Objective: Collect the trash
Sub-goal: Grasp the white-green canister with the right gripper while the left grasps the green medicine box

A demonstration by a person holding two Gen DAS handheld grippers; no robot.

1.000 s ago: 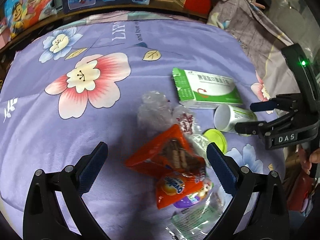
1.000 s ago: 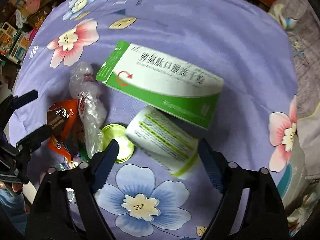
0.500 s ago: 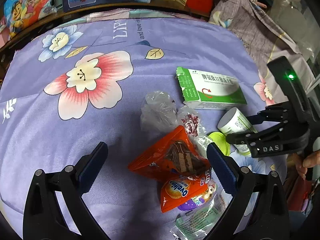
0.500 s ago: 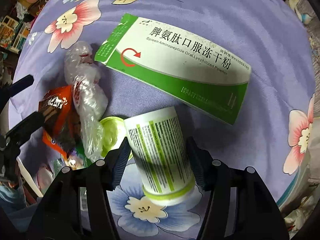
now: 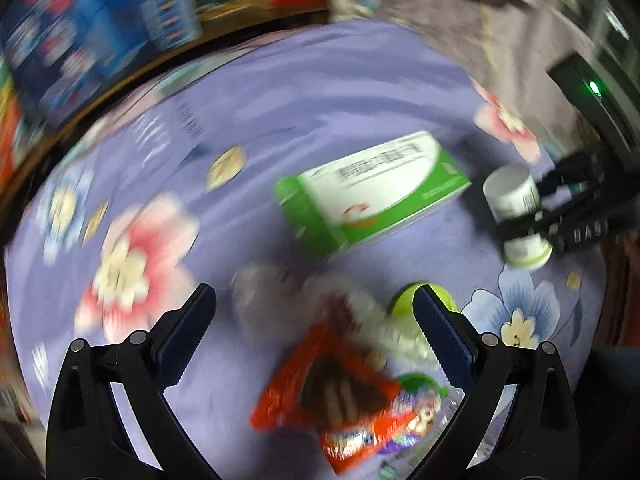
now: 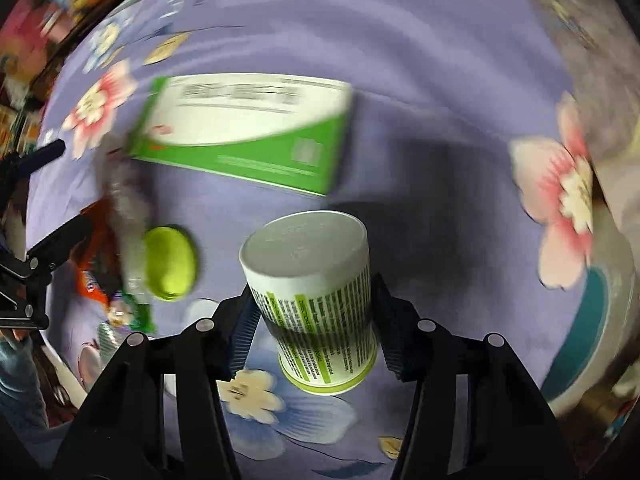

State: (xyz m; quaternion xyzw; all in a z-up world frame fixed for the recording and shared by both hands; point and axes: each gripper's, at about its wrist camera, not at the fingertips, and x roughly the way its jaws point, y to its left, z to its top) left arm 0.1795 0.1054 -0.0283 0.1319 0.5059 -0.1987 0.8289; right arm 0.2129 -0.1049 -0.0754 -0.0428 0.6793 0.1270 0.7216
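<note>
— Blurring smears the wrappers (image 5: 340,392); what's legible?
— Little. Right tool (image 6: 312,300) clamps the white bottle (image 6: 316,288) mid-bedspread (image 6: 440,60), base pointing away, long axis along the fingers.
— Left tool (image 5: 312,328)?
— Spread wide, grasping nothing.

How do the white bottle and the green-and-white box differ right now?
The white bottle is a cylinder; the green-and-white box is flat and rectangular. The bottle is clamped in the right gripper; the box lies free on the purple floral cloth. Both carry green-and-white printed labels.
</note>
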